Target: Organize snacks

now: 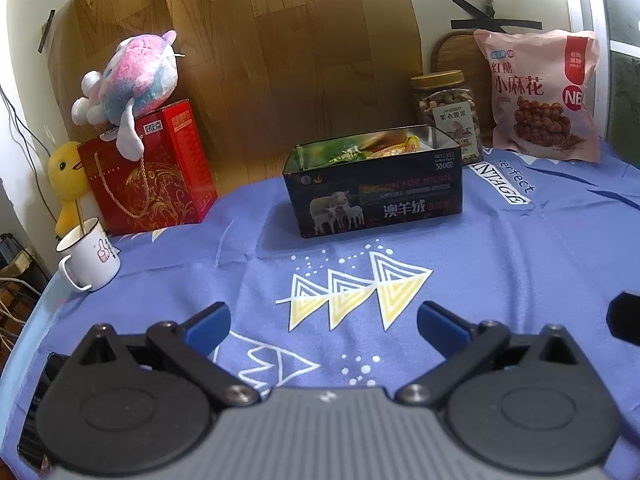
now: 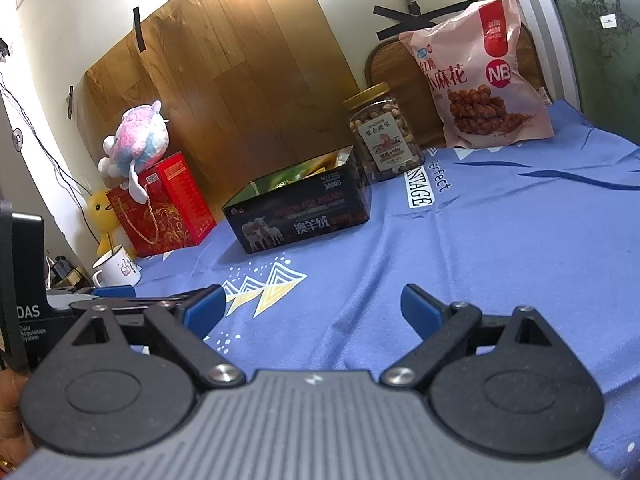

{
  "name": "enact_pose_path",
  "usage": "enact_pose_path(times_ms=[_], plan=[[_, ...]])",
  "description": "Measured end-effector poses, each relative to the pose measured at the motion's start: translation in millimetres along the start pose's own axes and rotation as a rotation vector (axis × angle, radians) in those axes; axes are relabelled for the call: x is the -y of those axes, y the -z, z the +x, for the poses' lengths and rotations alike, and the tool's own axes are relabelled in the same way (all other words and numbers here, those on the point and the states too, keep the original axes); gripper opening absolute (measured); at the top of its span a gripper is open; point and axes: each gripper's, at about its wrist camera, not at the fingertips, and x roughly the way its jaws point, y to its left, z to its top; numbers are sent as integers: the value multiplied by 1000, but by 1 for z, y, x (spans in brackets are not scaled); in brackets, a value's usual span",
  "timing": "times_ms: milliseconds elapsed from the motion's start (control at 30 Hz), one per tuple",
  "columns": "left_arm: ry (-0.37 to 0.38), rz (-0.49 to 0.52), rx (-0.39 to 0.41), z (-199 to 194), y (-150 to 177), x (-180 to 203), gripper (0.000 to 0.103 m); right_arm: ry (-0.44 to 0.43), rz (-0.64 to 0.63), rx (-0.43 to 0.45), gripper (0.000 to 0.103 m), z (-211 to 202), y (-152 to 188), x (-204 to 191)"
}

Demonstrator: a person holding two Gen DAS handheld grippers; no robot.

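A black open tin box (image 1: pixel 376 196) (image 2: pixel 300 210) printed with sheep stands mid-table, and wrapped snacks (image 1: pixel 376 146) lie inside it. Behind it to the right stands a clear nut jar (image 1: pixel 448 114) (image 2: pixel 384 136) with a gold lid. A pink snack bag (image 1: pixel 540 92) (image 2: pixel 476 80) leans against the wall at the far right. My left gripper (image 1: pixel 324 326) hovers open over the blue cloth, well in front of the box, holding nothing. My right gripper (image 2: pixel 312 308) is open too, empty, near the front of the table. The left gripper's body (image 2: pixel 80 304) shows at the right wrist view's left edge.
A red gift box (image 1: pixel 148 172) (image 2: pixel 164 206) with a plush toy (image 1: pixel 128 80) (image 2: pixel 136 140) on top stands at the back left. A yellow duck (image 1: pixel 66 184) and a white mug (image 1: pixel 88 260) (image 2: pixel 116 270) sit near the left table edge. Wood panels line the wall.
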Motion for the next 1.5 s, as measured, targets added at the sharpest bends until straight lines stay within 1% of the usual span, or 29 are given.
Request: enact_pose_path(times_ms=[267,400,600,733,933,1333,1500], plan=[[15,-33,-6,5,2,-11,103,10,-17,-21,96,9,0,-9],[17,-29,-7,8,3,-12,103,11,-33,-14,96,9,-1,-16],[8,-41,-12,11,4,-17,103,25,-35,-5,96,10,3,-22],[4,-53,-13,12,3,-24,103,14,-32,-8,96,14,6,-28],[2,-66,-13,14,3,-30,103,11,-59,-15,96,17,6,-39],[8,-77,-12,13,2,-34,103,12,-52,-8,96,18,5,-40],[-4,-83,-20,15,2,-35,103,6,-48,-9,96,19,5,-39]])
